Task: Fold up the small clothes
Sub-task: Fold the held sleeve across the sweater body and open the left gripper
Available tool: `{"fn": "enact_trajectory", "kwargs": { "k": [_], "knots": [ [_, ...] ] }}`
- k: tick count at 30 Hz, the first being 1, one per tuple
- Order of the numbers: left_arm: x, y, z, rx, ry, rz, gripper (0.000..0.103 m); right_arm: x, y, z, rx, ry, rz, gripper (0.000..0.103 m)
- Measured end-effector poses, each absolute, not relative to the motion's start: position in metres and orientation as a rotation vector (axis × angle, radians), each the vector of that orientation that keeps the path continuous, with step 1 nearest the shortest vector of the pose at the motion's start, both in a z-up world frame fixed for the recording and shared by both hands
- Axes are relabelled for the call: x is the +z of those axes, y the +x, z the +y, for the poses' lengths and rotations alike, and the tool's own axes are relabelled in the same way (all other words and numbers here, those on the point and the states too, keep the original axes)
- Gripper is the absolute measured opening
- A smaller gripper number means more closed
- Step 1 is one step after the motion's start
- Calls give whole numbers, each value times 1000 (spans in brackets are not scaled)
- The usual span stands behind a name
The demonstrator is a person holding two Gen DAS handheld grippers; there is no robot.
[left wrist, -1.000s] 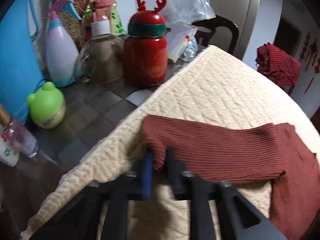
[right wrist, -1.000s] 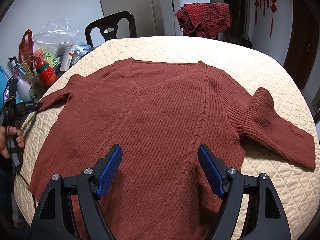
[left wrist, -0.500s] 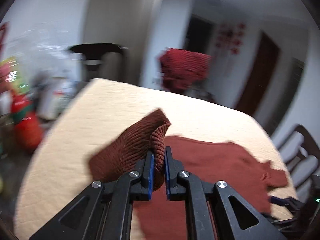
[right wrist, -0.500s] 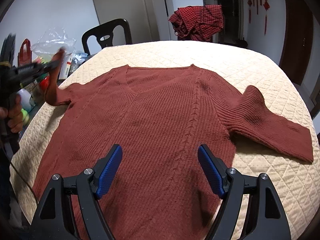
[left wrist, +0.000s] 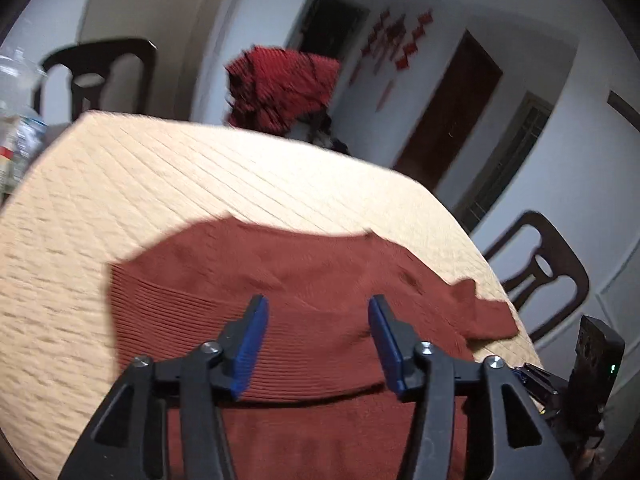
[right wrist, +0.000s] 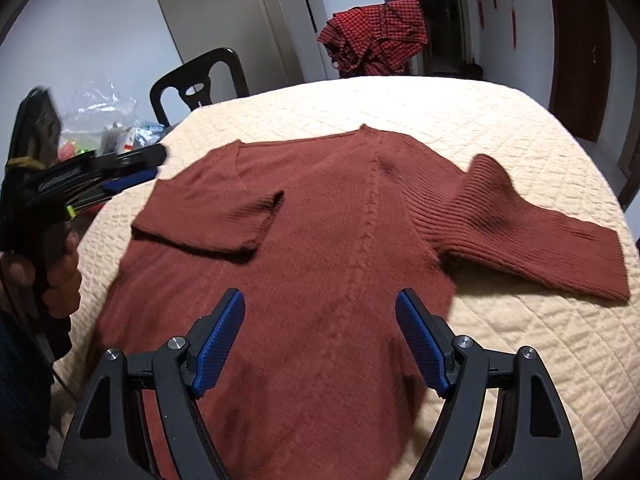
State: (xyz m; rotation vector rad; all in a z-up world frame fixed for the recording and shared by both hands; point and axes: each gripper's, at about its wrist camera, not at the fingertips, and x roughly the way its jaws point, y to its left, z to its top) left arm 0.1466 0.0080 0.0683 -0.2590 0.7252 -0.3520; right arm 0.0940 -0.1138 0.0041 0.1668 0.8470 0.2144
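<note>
Soft, even indoor light falls from above on the rust-red sweater [right wrist: 320,248], which casts only a thin shadow under its folded sleeve and a darker one beneath its raised cuff. Motion blur smears the left wrist view, softening the sweater [left wrist: 304,280] and everything behind it. Around it, fisheye bending curves both views toward black corners.

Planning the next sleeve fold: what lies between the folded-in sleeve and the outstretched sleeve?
In the right wrist view, only the sweater's chest lies between the folded sleeve and the outstretched sleeve.
</note>
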Motion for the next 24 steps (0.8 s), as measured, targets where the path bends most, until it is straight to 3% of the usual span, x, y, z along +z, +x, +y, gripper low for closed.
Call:
{"fn": "enact_trajectory", "kwargs": {
  "k": [4, 6, 10, 12, 13, 14, 15, 16, 17, 24],
  "knots": [
    [62, 155, 41, -161, -184, 728, 56, 9, 114, -99, 276, 189, 857, 71],
    [50, 161, 55, -115, -191, 760, 56, 9, 132, -88, 306, 177, 870, 57],
    [26, 176, 63, -72, -179, 820, 55, -3, 172, -74, 347, 191, 940, 53],
    [15, 181, 66, -85, -191, 848, 46, -13, 190, -67, 353, 183, 977, 50],
    [11, 183, 69, -92, -199, 864, 37, -17, 197, -62, 353, 173, 991, 46],
    [7, 186, 68, -102, -208, 881, 29, -17, 198, -61, 349, 165, 989, 36],
    [5, 186, 68, -109, -212, 885, 25, -16, 202, -58, 346, 150, 985, 17],
    [4, 185, 70, -110, -206, 877, 18, -16, 206, -57, 354, 161, 992, 7],
    [6, 184, 70, -111, -200, 867, 13, -14, 209, -58, 357, 171, 994, 5],
    [6, 183, 83, -117, -251, 816, 12, 3, 224, -64, 369, 202, 926, 4]
  ]
}}
